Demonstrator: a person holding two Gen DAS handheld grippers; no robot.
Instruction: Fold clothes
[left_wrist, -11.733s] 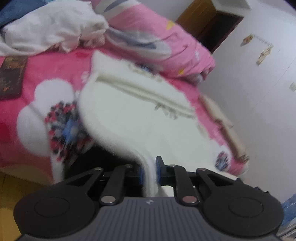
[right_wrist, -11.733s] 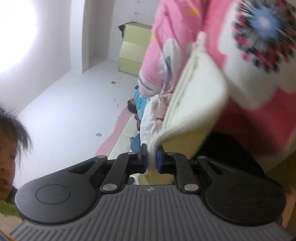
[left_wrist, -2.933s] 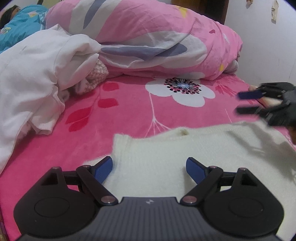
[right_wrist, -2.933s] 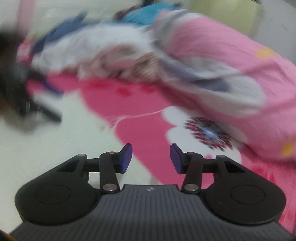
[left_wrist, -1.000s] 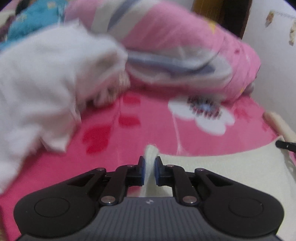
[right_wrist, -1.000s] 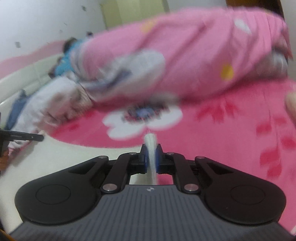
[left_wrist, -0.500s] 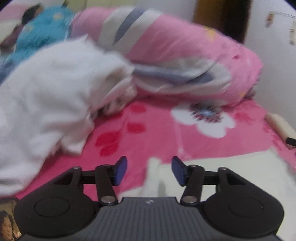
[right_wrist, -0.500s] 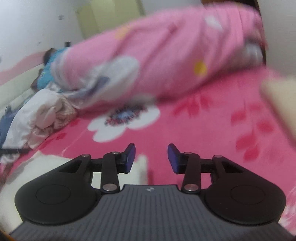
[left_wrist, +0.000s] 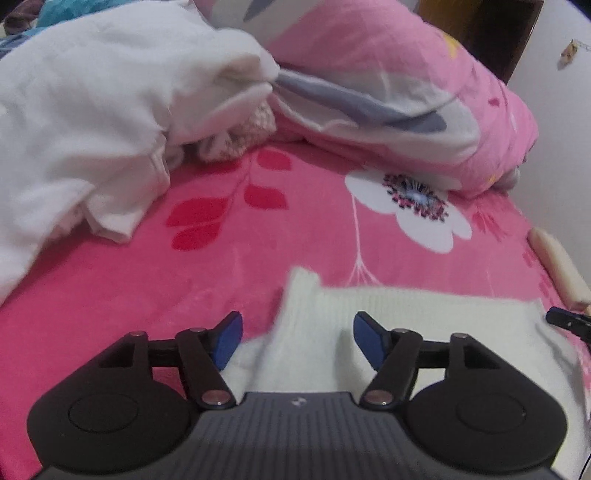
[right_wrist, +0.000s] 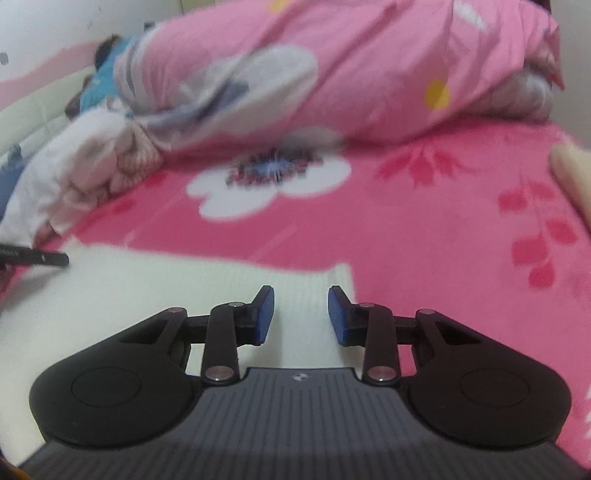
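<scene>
Home bedroom: bed with pink floral blanket (left_wrist: 258, 258), rolled pink quilt (left_wrist: 388, 81), heaped laundry (left_wrist: 92, 110).

Left gripper (left_wrist: 297, 338) and right gripper (right_wrist: 301, 314): matte black linkages, silver pivot screws, blue pads (left_wrist: 227, 339), ribbed grey housing.

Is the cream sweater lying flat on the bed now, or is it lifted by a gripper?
Lying flat. The cream sweater rests on the pink bed cover; the left gripper and right gripper are open, pads off the cloth.
</scene>
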